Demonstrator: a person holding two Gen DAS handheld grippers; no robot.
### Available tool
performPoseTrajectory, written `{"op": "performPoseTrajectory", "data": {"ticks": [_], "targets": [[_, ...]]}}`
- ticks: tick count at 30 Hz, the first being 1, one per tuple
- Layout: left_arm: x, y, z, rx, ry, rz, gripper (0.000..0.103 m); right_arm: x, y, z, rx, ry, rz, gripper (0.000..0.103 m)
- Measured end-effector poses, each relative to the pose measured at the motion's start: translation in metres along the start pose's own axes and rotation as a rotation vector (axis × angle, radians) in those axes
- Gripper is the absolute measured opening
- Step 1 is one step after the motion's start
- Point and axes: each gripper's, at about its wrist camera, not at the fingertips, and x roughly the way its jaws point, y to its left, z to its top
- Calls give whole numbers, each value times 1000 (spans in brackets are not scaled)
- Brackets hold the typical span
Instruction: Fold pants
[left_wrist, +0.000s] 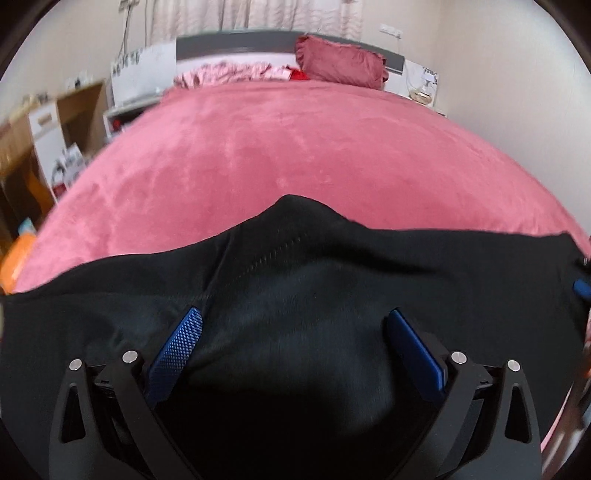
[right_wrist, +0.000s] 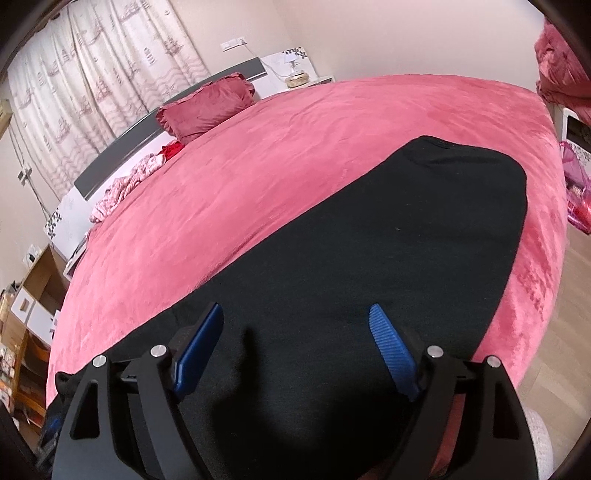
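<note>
Black pants (left_wrist: 314, 273) lie flat along the near edge of a bed with a pink cover (left_wrist: 280, 147). In the left wrist view the crotch seam makes a peak toward the bed's middle. My left gripper (left_wrist: 293, 317) is open, just above the fabric, holding nothing. In the right wrist view the pants (right_wrist: 388, 236) stretch away to the right, ending in a rounded edge near the bed's corner. My right gripper (right_wrist: 297, 314) is open above the pants and empty. A blue fingertip (left_wrist: 581, 286) of the right gripper shows at the left view's right edge.
A dark pink pillow (left_wrist: 341, 62) and crumpled pink bedding (left_wrist: 229, 72) lie at the headboard. Wooden shelves and boxes (left_wrist: 40, 140) stand left of the bed. A nightstand with a lamp (right_wrist: 295, 75) is at the far side. Wood floor (right_wrist: 565, 332) lies to the right.
</note>
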Motion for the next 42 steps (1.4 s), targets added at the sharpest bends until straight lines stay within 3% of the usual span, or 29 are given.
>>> {"op": "performPoseTrajectory", "data": {"ticks": [6,9,12,18,20,23,25,29,32,34,35,36,42], "targets": [[-9,14,-5,-64,-3,0,99,-19,-24,20,77,-62,-25,87],[-12,31,-10,-154,17,14,99,-25,-54,33,182,-86,-78,87],[-27,43,-15,-216,-33,2,99,-31,-92,42,318,-91,-132,87],[-45,60,-17,-258,-88,70,99,-31,-151,43,540,-56,-116,87],[-47,67,-17,-280,-96,104,99,-29,-166,41,602,-43,-55,83],[-38,81,-22,-342,-45,134,99,-31,-179,48,612,-64,33,74],[-32,87,-26,-365,-22,125,99,-31,-181,52,608,-62,79,61],[-30,78,-25,-312,-7,172,99,-26,-189,50,640,-49,143,59],[-27,73,-25,-284,9,202,99,-24,-197,46,710,-75,179,52],[-26,71,-25,-276,16,213,100,-21,-199,48,717,-68,197,39],[-26,71,-25,-273,18,217,100,-20,-198,50,705,-51,201,23],[-25,71,-25,-271,19,219,100,-20,-198,52,696,-48,199,20],[-21,70,-24,-261,31,228,100,-37,-188,70,666,-73,236,16]]}}
